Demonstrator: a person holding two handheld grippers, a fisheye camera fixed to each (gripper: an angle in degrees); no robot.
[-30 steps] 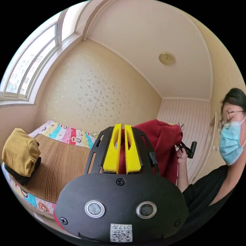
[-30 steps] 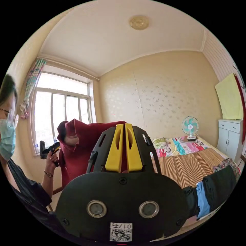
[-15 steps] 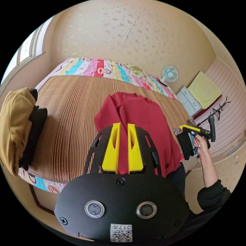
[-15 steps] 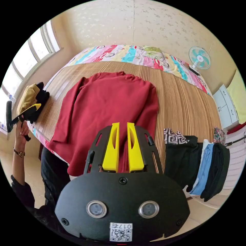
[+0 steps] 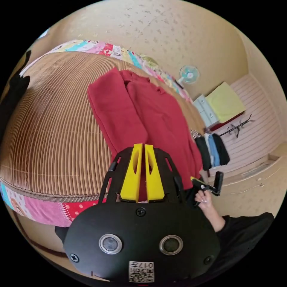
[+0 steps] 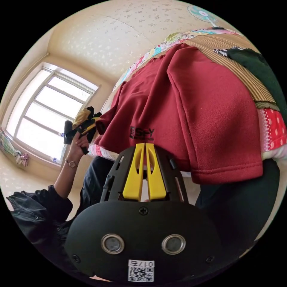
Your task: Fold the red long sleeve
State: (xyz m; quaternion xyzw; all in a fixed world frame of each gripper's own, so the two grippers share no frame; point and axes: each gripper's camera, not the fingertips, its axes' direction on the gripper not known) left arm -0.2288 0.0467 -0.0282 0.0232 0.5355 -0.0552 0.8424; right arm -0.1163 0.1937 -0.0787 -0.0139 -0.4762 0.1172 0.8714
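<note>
The red long sleeve (image 5: 149, 113) lies spread on the striped bed mat (image 5: 53, 125), collar at the far end, one sleeve folded along its side. Its hem hangs over the bed's near edge (image 6: 194, 104). My left gripper (image 5: 142, 146) is shut, with red hem cloth between the yellow jaws; in the right gripper view it sits in a hand at the hem's other corner (image 6: 85, 127). My right gripper (image 6: 145, 145) is shut with its tips at the hanging hem, near a dark printed mark. It is also in the left gripper view (image 5: 198, 181), at the hem corner.
Folded dark and blue clothes (image 5: 212, 149) sit on the mat beside the shirt. A fan (image 5: 188, 74) and a white cabinet (image 5: 203, 107) stand past the bed's far corner. A window (image 6: 50, 113) is behind the person, whose dark clothes (image 6: 36, 209) are against the bed edge.
A second ago the shirt hung in the air between both grippers. It has been swung down onto the mat, and both grippers have dropped to the bed's near edge with the hem.
</note>
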